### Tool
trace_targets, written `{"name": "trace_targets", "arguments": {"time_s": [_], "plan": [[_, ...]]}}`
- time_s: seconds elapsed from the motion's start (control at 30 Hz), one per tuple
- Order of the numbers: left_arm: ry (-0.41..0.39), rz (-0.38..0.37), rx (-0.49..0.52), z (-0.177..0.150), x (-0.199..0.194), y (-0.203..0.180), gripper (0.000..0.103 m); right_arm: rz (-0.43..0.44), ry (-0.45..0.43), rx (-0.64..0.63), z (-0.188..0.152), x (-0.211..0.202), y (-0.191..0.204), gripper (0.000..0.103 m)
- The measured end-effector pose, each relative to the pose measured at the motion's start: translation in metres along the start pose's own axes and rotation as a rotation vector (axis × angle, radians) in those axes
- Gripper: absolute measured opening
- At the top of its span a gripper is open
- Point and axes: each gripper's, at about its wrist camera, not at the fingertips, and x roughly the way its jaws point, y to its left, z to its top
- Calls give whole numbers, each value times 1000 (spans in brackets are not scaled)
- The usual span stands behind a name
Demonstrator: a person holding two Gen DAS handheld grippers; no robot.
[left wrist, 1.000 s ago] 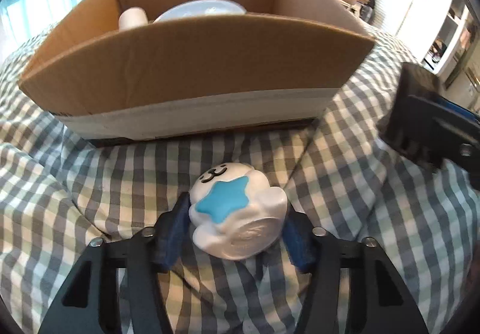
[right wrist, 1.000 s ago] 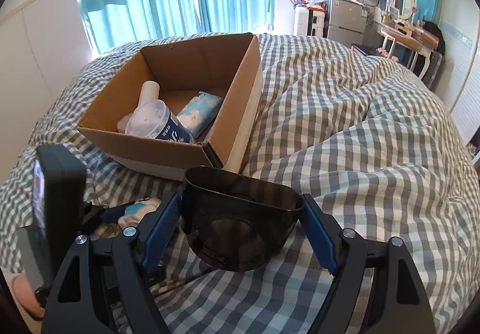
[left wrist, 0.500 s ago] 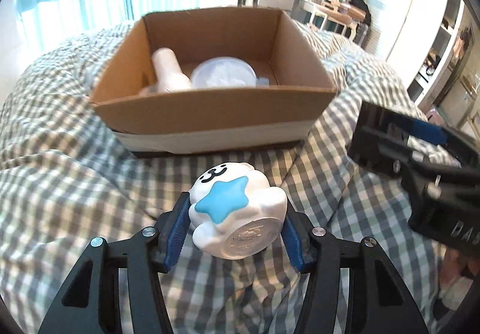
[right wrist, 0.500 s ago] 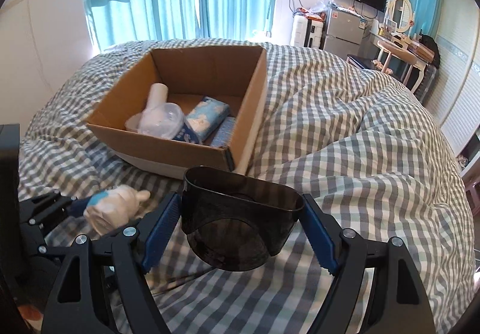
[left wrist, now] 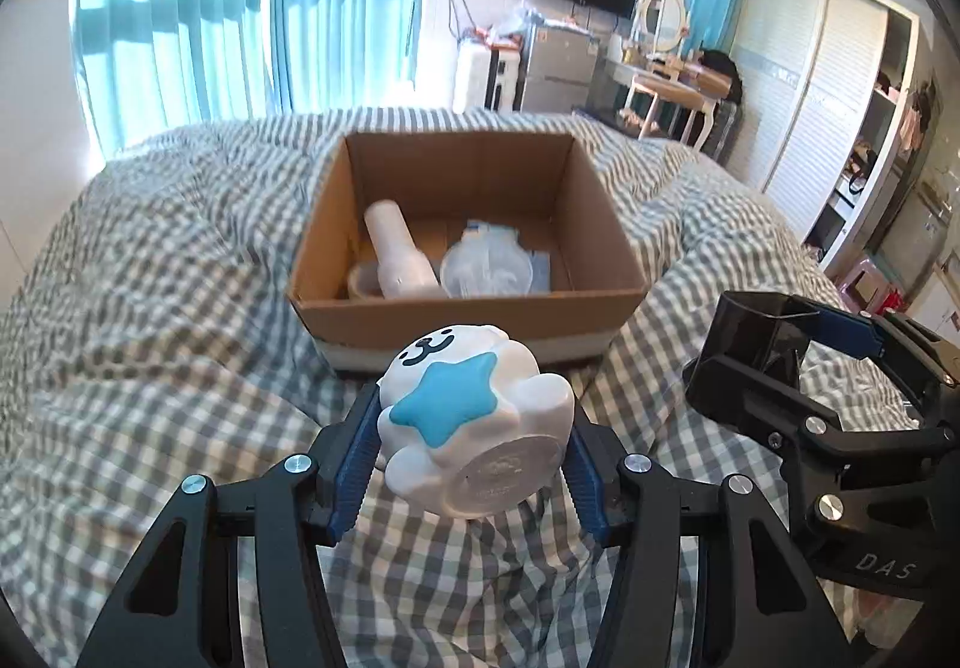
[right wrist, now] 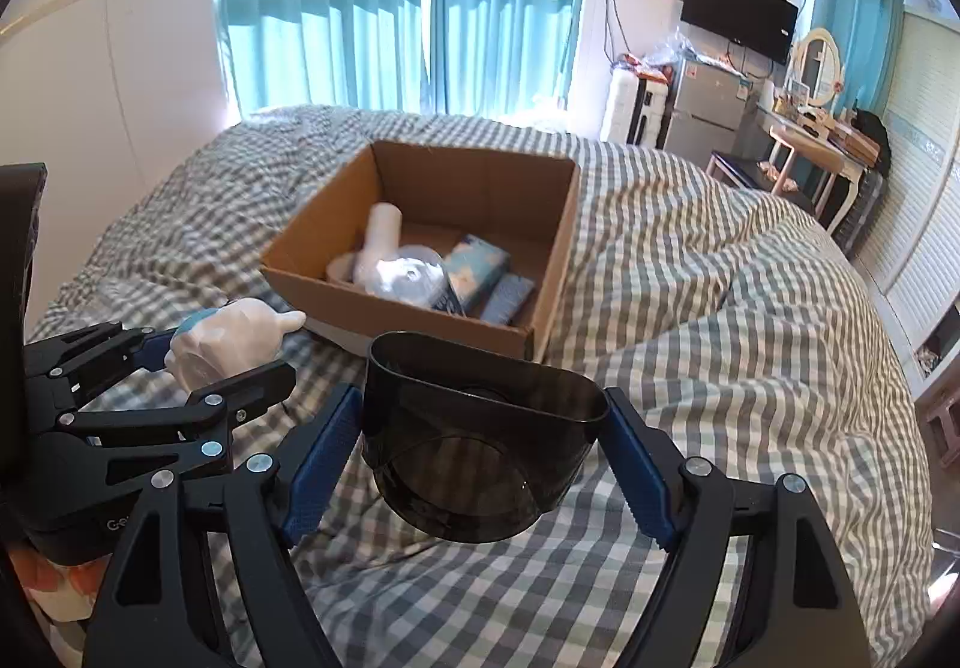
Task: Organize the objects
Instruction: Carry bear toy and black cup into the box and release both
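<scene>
Left wrist view shows a white seal-shaped toy [left wrist: 474, 419] with a blue star on its belly clamped between the blue-padded fingers [left wrist: 354, 452] of the left gripper [left wrist: 471, 464], held in the air above the checked bedspread [left wrist: 150, 320], its round base turned toward the lens. Beyond it stands an open cardboard box [left wrist: 468, 317] holding a white bottle [left wrist: 399, 254] and a clear plastic lid [left wrist: 487, 269]. Right wrist view shows the right gripper [right wrist: 483, 440] with its fingers closed against the two sides of a dark translucent cup [right wrist: 480, 428], also held off the bed and near the box's front corner. Only this view reveals a pale blue tissue pack [right wrist: 477, 272] and a flat blue packet [right wrist: 509, 299] deeper in the box; the left view hides most of them behind the lid. A small tub under the bottle is hard to make out. From the right, the toy shows only in side profile.
</scene>
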Motion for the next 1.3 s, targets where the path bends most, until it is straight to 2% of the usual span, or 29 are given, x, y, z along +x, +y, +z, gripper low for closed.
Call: {"name": "trace_targets", "arguments": {"time_s": [0.2, 0.37, 0.57, 0.77, 1.07, 1.3], "plan": [[-68, 9, 9, 15, -23, 4, 57, 30, -38, -17, 19, -15, 5, 79], [-119, 25, 26, 42, -26, 12, 57, 37, -69, -18, 42, -15, 5, 79], [-172, 48, 34, 88, -19, 27, 57, 39, -118, -12, 81, -8, 0, 79], [-212, 51, 79, 125, 6, 33, 57, 50, -141, 26, 122, 19, -9, 79], [-162, -11, 141, 143, 87, 35, 57, 42, -63, 64, 160, 107, -22, 79], [-66, -69, 135, 137, 144, 39, 57, 10, 16, 62, 155, 163, -35, 79]]}}
